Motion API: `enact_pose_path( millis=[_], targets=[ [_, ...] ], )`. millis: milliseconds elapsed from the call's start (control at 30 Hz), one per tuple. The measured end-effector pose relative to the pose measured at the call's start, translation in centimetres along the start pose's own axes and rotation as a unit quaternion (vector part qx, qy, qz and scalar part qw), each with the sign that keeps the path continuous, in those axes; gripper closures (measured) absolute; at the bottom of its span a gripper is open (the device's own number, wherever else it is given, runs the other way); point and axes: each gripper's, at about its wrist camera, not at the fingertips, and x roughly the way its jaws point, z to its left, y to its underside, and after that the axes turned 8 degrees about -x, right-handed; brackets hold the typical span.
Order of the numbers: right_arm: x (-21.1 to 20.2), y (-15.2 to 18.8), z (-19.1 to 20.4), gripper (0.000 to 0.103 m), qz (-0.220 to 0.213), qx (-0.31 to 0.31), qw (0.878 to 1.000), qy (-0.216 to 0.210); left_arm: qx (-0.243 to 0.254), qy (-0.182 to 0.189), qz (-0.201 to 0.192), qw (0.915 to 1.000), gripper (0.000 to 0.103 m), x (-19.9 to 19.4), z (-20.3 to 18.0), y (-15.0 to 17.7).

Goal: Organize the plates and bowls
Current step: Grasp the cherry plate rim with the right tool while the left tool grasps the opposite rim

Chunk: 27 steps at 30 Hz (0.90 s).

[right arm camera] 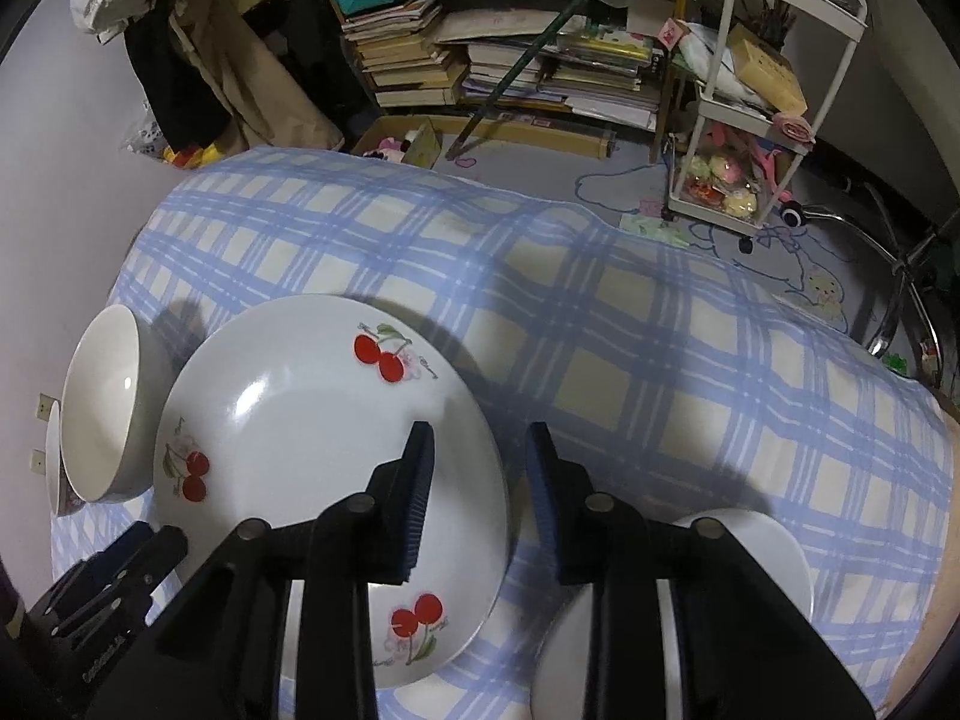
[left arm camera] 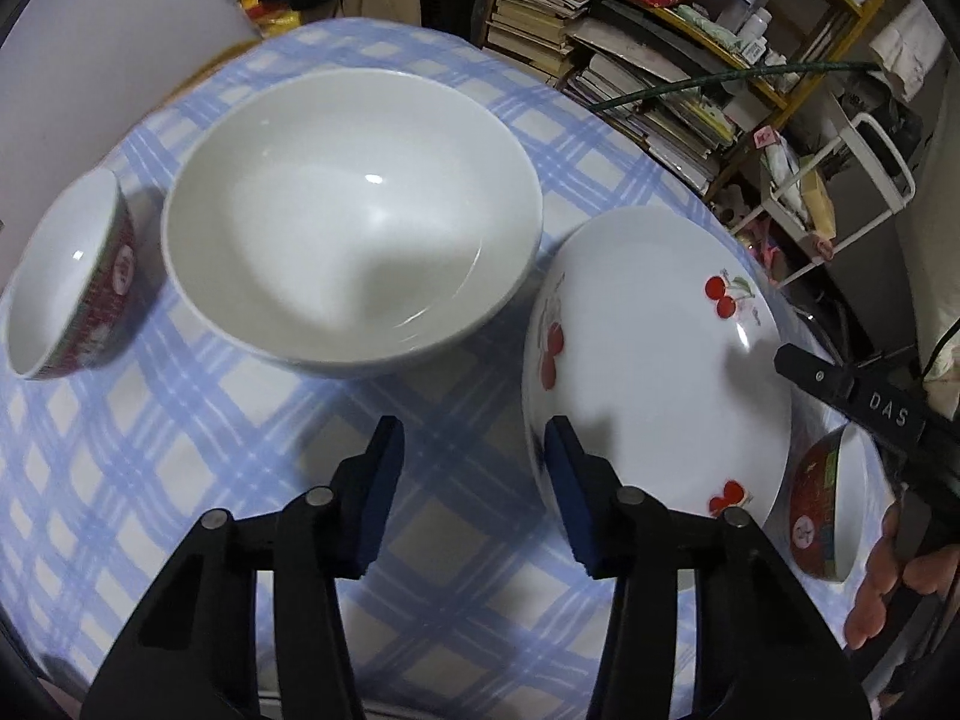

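A large white bowl (left arm camera: 351,210) stands on the blue checked tablecloth (left arm camera: 180,480). A small red-patterned bowl (left arm camera: 78,276) sits to its left, a white cherry plate (left arm camera: 654,372) to its right, and another small red bowl (left arm camera: 831,510) beyond the plate. My left gripper (left arm camera: 474,492) is open and empty, above the cloth between the big bowl and the plate. In the right wrist view my right gripper (right arm camera: 480,498) is open and empty, straddling the right rim of the cherry plate (right arm camera: 300,450). The white bowl (right arm camera: 108,402) is at the left, and a small bowl (right arm camera: 750,564) lies under the right finger.
Bookshelves (right arm camera: 510,60) with stacked books and a white rolling cart (right arm camera: 750,120) stand beyond the table's far edge. Clothes hang at the back left (right arm camera: 180,60). The right half of the tablecloth (right arm camera: 720,360) holds nothing.
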Motion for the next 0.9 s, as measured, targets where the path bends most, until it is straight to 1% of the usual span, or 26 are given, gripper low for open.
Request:
enact_pose_path(
  millis=[67, 100, 167, 233, 267, 333, 400, 433, 467, 533, 633, 700, 800, 900],
  targets=[
    [0.3, -0.1, -0.1, 0.072, 0.004, 0.005, 1.000, 0.000, 0.001, 0.002, 0.006, 1.0000, 0.060, 0.4, -0.2, -0.1],
    [0.5, -0.1, -0.2, 0.077, 0.007, 0.006, 1.000, -0.003, 0.004, 0.006, 0.007, 0.9999, 0.065, 0.6, -0.4, -0.2],
    [1.0, 0.1, -0.3, 0.081, 0.014, 0.006, 1.000, -0.003, 0.009, 0.015, 0.014, 0.9998, 0.072, 0.9, -0.8, -0.4],
    [1.5, 0.4, -0.2, 0.086, 0.020, 0.006, 1.000, -0.009, 0.002, 0.020, 0.018, 0.9996, 0.075, 1.2, -1.0, -0.7],
    [1.7, 0.5, -0.2, 0.088, 0.020, 0.003, 1.000, -0.004, -0.006, 0.022, 0.018, 0.9996, 0.076, 1.3, -0.8, -0.7],
    [1.5, 0.8, -0.1, 0.088, 0.016, 0.000, 1.000, -0.001, -0.016, 0.034, 0.021, 0.9991, 0.082, 1.5, -0.7, -0.8],
    [1.3, 0.8, 0.0, 0.089, 0.018, -0.003, 1.000, -0.005, -0.004, 0.039, 0.025, 0.9989, 0.091, 1.7, -1.0, -0.9],
    [1.1, 0.9, 0.1, 0.089, 0.019, -0.008, 1.000, -0.007, 0.022, 0.029, 0.027, 0.9990, 0.090, 1.7, -1.6, -1.0],
    [1.0, 0.9, 0.3, 0.089, 0.021, -0.016, 1.000, -0.006, 0.039, 0.021, 0.024, 0.9987, 0.090, 1.7, -1.9, -1.0],
    [0.9, 1.1, 0.4, 0.090, 0.029, -0.027, 0.999, -0.008, 0.061, 0.008, 0.015, 0.9980, 0.089, 1.3, -2.3, -0.9],
    [0.4, 1.6, 0.8, 0.090, 0.032, -0.036, 0.999, -0.018, 0.060, 0.013, 0.020, 0.9979, 0.089, 0.8, -1.7, -1.1],
    [0.1, 1.8, 0.9, 0.092, 0.035, -0.030, 0.999, -0.023, 0.066, 0.018, 0.023, 0.9974, 0.090, 0.4, -1.5, -1.2],
    [-0.9, 2.2, 1.7, 0.092, 0.029, -0.046, 0.998, -0.010, 0.079, 0.021, 0.024, 0.9963, 0.090, -0.5, -1.4, -1.0],
    [-1.7, 2.6, 2.0, 0.092, 0.031, -0.050, 0.998, -0.006, 0.090, 0.030, 0.029, 0.9951, 0.090, -1.4, -1.2, -0.9]
  ],
)
